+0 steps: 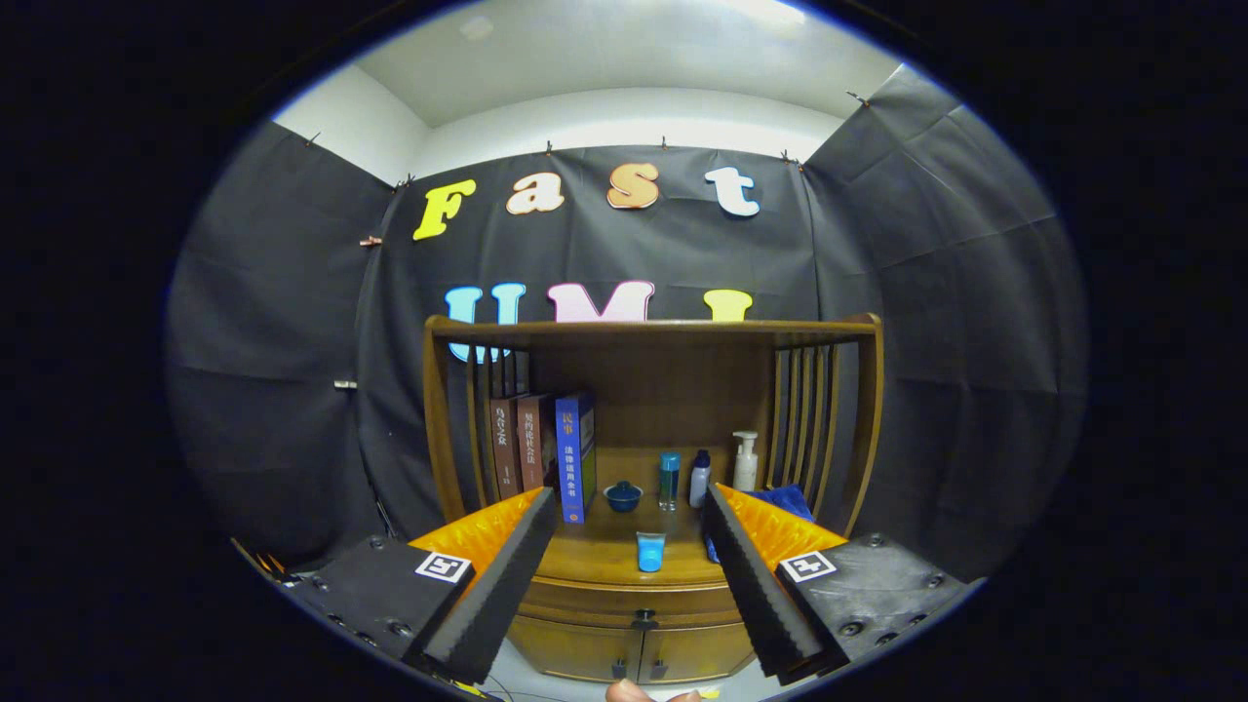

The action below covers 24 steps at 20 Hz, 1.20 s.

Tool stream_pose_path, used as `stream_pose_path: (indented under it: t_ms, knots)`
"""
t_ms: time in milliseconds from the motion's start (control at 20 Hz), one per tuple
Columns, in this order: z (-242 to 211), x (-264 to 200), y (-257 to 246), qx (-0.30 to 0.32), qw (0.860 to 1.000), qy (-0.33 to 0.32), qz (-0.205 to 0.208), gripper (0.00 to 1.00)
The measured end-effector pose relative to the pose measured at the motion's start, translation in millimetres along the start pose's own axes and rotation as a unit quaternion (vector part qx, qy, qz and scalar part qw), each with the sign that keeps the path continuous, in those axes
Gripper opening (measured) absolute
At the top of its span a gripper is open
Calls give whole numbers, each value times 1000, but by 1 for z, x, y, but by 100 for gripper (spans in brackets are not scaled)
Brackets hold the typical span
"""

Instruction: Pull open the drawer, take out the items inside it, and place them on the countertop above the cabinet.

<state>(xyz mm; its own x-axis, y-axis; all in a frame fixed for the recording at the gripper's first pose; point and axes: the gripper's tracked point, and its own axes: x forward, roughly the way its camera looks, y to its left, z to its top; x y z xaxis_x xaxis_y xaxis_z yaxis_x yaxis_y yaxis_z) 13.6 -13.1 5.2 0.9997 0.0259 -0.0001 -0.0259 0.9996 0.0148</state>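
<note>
A wooden cabinet (639, 585) stands ahead, with a closed drawer (634, 603) just under its countertop (609, 556). A dark knob (643, 618) sits at the drawer's middle, between and beyond my fingers. A small blue cup (650, 551) stands on the countertop near its front edge. My gripper (629, 507) is open, held back from the cabinet, with nothing between its fingers. What lies inside the drawer is hidden.
On the countertop under the wooden shelf frame (653, 331) stand three books (546, 453), a dark blue bowl (623, 496), a teal bottle (669, 480), a small white-blue bottle (700, 478), a white pump bottle (746, 461) and a blue cloth (788, 501). Two lower doors (639, 655) sit beneath the drawer.
</note>
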Motion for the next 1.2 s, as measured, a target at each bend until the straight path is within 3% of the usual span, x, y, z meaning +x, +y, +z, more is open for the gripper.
stream_pose_path:
  t_ms: [350,1200]
  knots:
    - [18,-26,9,-7,1000,-8,0,99]
    - [18,-30,16,-15,1000,-15,-11,99]
